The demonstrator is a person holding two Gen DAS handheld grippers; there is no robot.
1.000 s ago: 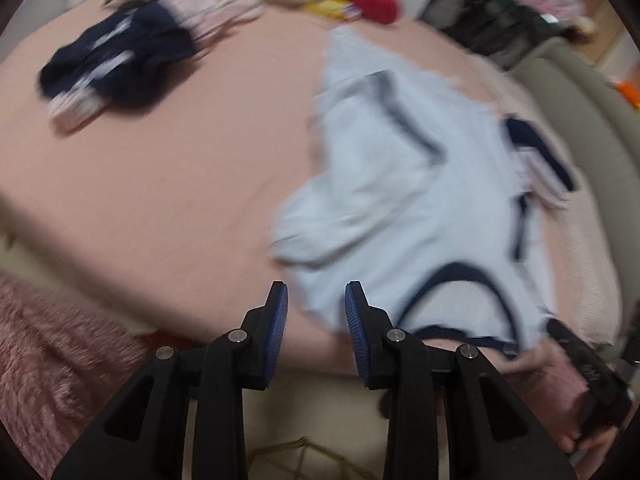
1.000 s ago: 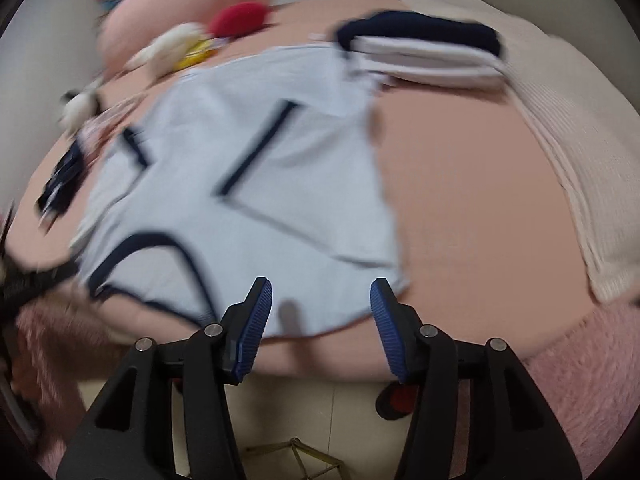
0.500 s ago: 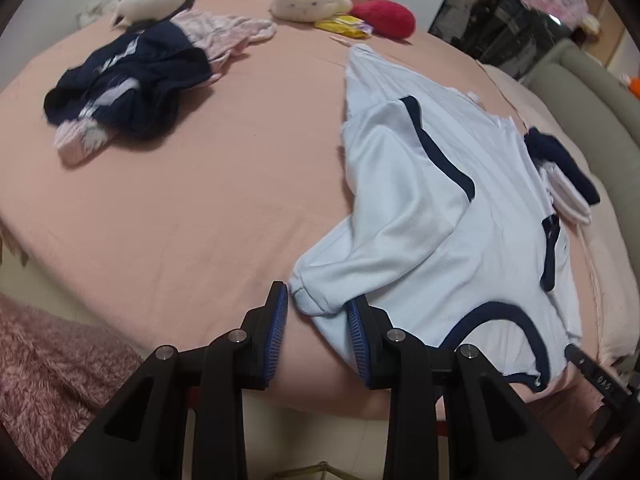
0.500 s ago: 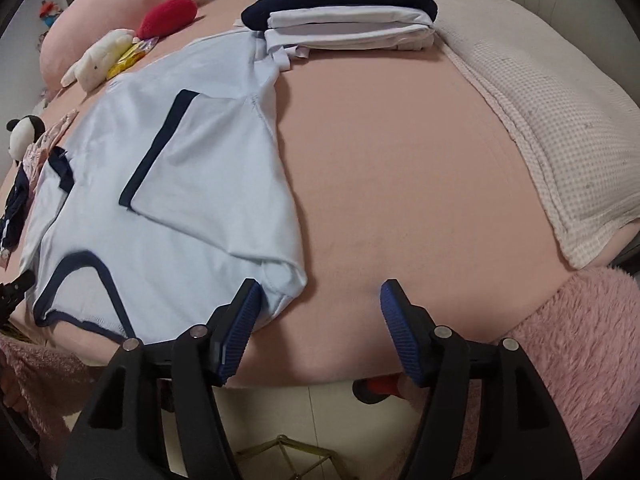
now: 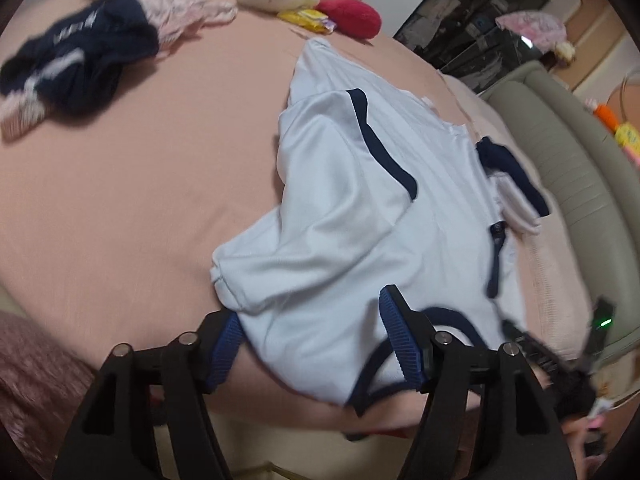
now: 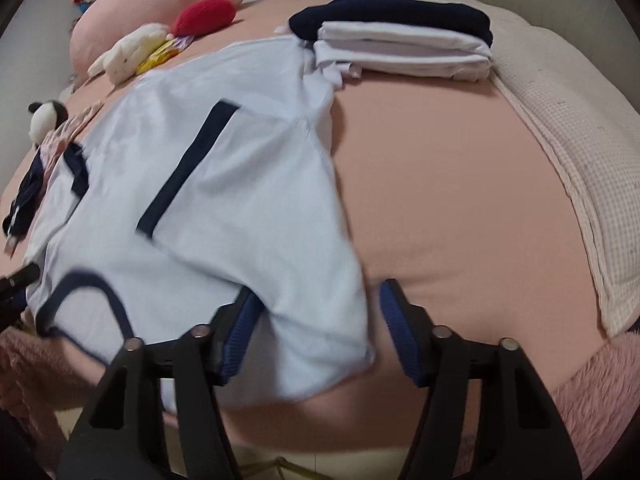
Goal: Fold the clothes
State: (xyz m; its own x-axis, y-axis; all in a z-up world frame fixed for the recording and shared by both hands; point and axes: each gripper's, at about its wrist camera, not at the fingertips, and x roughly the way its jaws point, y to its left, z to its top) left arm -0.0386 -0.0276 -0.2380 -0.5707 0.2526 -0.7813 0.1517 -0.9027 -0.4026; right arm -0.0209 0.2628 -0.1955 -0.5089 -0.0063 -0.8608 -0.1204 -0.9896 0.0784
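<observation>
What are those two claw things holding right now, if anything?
Nothing yet. Both the left gripper and right gripper are open, each straddling a near corner of the light blue shirt.

Pale blue tee [image 5: 360, 220] with navy trim, spread flat over the pink bed, neck end nearest the edge, hem up toward the pillows. Both sleeves folded in over the body, navy cuffs showing as diagonal stripes. Navy-ringed collar [image 6: 86, 300] hung right at the mattress edge. A bit rumpled.
</observation>
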